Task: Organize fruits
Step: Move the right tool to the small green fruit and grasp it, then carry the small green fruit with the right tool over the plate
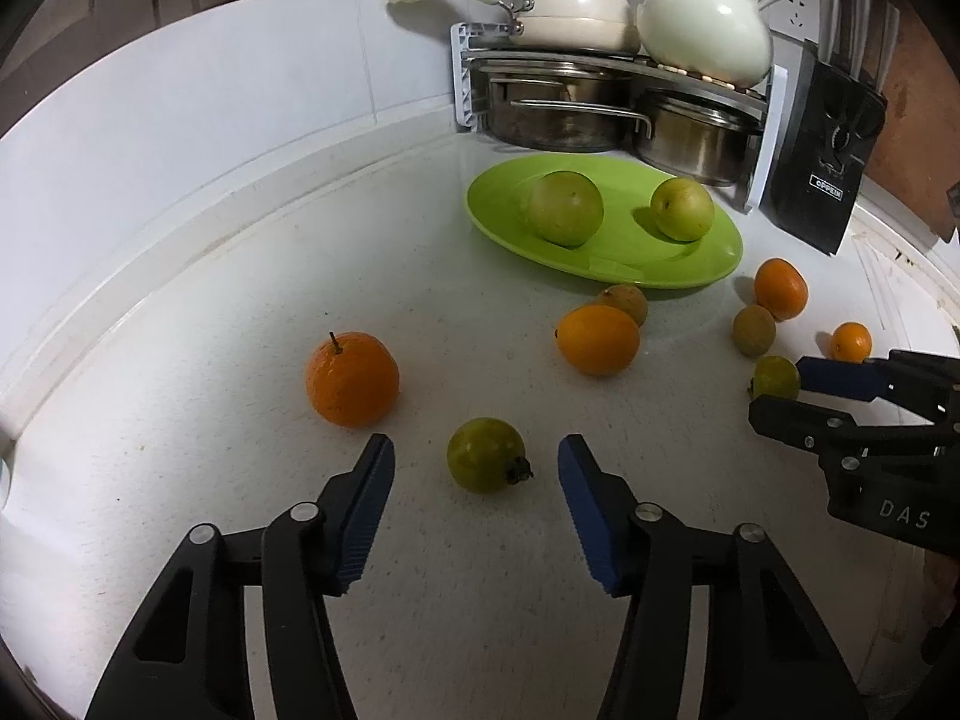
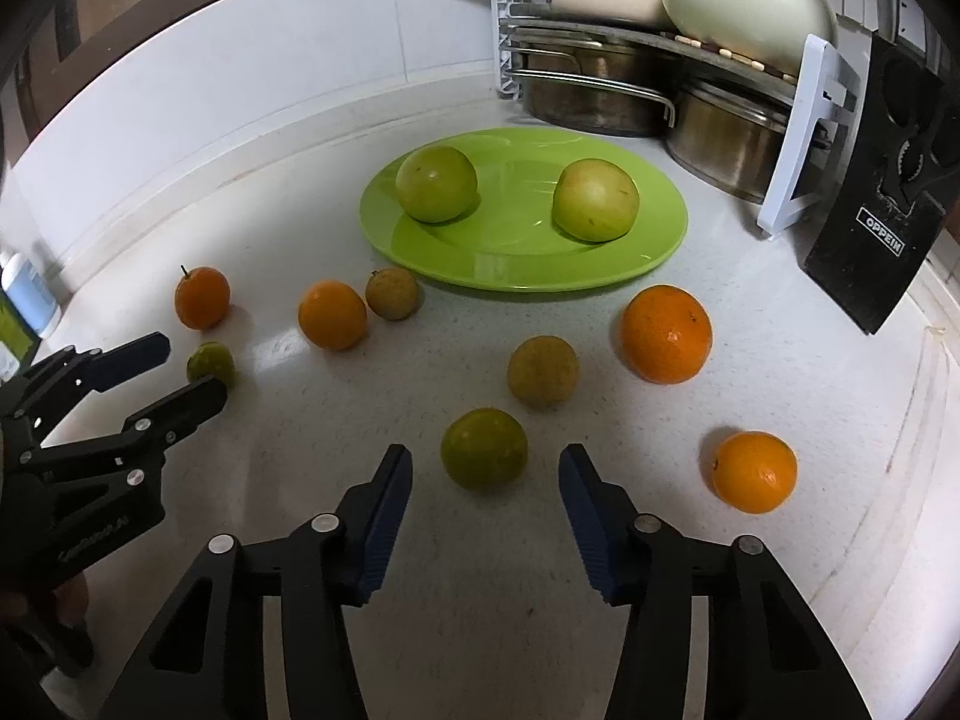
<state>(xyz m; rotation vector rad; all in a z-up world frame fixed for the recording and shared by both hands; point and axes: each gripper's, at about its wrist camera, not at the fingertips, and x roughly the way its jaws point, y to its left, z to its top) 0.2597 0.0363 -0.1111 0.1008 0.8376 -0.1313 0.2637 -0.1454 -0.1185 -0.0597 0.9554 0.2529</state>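
Speckled white stone counter (image 1: 240, 312), matte, curving into a glossy tiled wall. At the back corner, a metal-and-white-plastic rack (image 2: 804, 138) stacked with steel pots (image 2: 600, 102), cream pans (image 1: 570, 18) and a round cream casserole (image 1: 705, 30); beside it a black knife block (image 2: 870, 240), slanted, lettered OPPEIN.

In front of the rack, a smooth lime-green oval plate (image 2: 522, 264), shallow, carrying two large round yellow-green fruits: one (image 2: 436, 183) at its left, one (image 2: 595, 198) at its right, apart.

Off the plate, loose on the counter: dimpled oranges, the biggest (image 2: 666, 333) right of centre, another (image 2: 754, 471) nearer the edge, one (image 2: 332, 314) just beside a dull brownish fruit (image 2: 392, 293), one stemmed (image 2: 202, 296) far left. A second russet-brown fruit (image 2: 543, 371) mid-counter.

Left gripper (image 1: 477, 468), black arms with ribbed blue pads, spread wide either side of a small green fruit (image 1: 487, 455) with a dried calyx, not touching. Right gripper (image 2: 486, 468) likewise spread, flanking a smooth green fruit (image 2: 483, 449) without contact.
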